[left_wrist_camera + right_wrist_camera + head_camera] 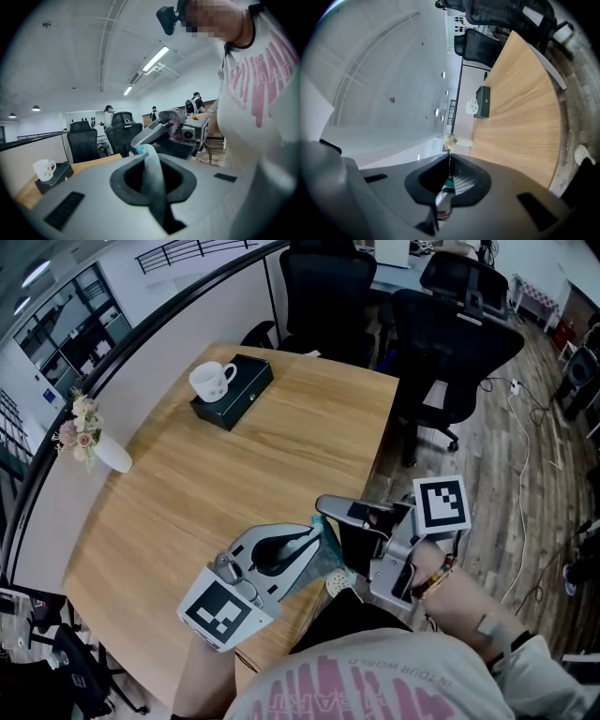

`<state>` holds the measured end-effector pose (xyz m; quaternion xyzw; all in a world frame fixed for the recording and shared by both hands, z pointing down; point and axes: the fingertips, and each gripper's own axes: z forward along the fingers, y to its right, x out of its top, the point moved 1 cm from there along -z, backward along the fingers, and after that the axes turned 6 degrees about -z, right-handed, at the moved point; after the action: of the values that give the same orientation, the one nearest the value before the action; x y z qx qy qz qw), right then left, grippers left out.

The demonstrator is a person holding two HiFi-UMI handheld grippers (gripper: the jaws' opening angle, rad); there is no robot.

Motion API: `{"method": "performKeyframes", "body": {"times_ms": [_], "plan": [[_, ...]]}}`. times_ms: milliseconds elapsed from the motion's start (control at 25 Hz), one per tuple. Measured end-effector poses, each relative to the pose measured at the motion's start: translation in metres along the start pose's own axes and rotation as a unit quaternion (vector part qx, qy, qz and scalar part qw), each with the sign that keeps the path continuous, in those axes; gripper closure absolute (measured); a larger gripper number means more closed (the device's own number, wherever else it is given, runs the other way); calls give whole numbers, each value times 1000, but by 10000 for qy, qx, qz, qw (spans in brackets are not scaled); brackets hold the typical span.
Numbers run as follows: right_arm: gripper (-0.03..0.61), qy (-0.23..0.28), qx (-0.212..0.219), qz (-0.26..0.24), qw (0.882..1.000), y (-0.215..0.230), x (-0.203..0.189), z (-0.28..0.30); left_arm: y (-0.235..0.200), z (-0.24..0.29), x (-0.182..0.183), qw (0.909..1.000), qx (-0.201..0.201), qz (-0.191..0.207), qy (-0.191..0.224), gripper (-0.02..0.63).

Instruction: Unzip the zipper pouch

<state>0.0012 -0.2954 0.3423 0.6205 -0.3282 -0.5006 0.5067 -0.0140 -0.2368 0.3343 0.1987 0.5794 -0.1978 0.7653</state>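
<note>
Zipper pouch (325,554): teal fabric, held up at the near right corner of the tabletop (262,456), close in front of my torso. It hangs between my two claws and does not lie flat on the wood.

Left claw (314,542): jaws closed tight on the pouch. In the left gripper view a teal fold (152,176) runs down the slot between the jaws. The claw points toward the right one and tilts slightly down.

Right claw (323,505): jaws closed, narrow, about level, pointing back at the left claw. In the right gripper view a bit of teal and a grid-patterned patch (451,183) sit between the jaws, with something small and silvery just below. I cannot tell whether that is the zipper pull. From the left gripper view the right claw's tip (140,143) meets the top end of the teal fabric.

I cannot make out how far the zipper is open.

Further out on the tabletop: a white mug (213,381) standing on a dark box (234,390) at the far left, and a white vase of flowers (89,437) at the left edge. Black office chairs (328,292) stand beyond the far side.
</note>
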Motion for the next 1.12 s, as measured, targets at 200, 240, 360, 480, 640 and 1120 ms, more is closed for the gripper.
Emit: {"method": "performKeyframes", "body": {"times_ms": [200, 240, 360, 480, 640, 1120], "plan": [[581, 95, -468, -693, 9965, 7, 3, 1, -12, 0, -7, 9986, 494, -188, 6, 601], [581, 100, -556, -823, 9950, 9, 3, 2, -12, 0, -8, 9982, 547, -232, 23, 601], [581, 99, -854, -1112, 9901, 16, 3, 3, -16, -1, -9, 9964, 692, -473, 136, 601], [581, 150, -895, -1094, 9898, 17, 7, 4, -20, 1, -8, 9949, 763, -634, 191, 601], [581, 313, -871, -1081, 9898, 16, 14, 7, -30, 1, -8, 9903, 1055, -863, 271, 601], [581, 698, -1167, -1733, 9754, 18, 16, 13, -44, -4, -17, 9680, 1735, -1688, 666, 601]]}}
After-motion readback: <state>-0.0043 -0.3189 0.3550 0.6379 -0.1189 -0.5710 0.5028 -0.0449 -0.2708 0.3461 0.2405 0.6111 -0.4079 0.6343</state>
